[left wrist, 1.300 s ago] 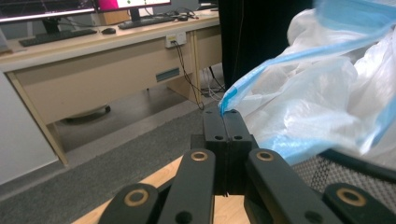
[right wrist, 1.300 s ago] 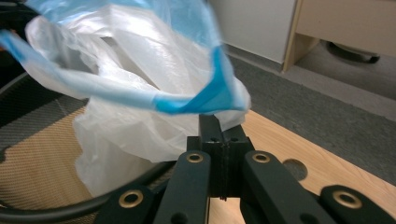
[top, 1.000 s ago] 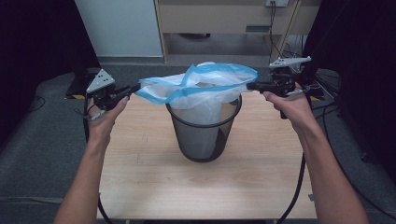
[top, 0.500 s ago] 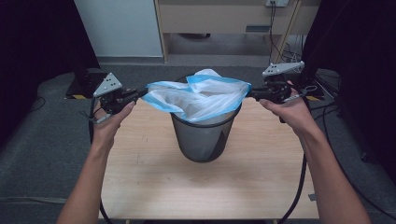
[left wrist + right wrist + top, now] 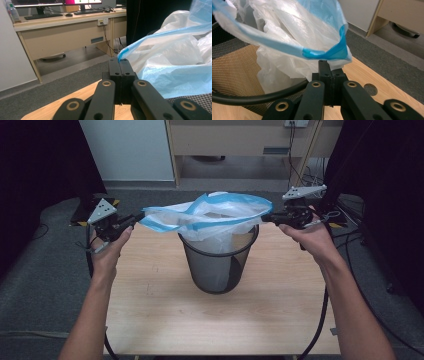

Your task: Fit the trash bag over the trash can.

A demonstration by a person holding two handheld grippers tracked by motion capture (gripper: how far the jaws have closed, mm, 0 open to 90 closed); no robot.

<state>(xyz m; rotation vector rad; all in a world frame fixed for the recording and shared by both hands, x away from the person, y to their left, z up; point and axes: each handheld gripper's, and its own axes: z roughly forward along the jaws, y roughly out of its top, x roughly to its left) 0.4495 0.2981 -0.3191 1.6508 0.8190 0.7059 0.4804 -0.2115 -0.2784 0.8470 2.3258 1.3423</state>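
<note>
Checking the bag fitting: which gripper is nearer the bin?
Right. The right gripper holds the bag edge just beside the bin rim; the left gripper holds the other edge farther out.

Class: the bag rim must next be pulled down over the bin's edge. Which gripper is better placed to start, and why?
Probably the right gripper: it holds the bag rim close above the bin edge, while the left gripper stands farther out.

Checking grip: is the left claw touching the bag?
Touching. In the left gripper view, the left claw is shut on the bag at its blue rim.
</note>
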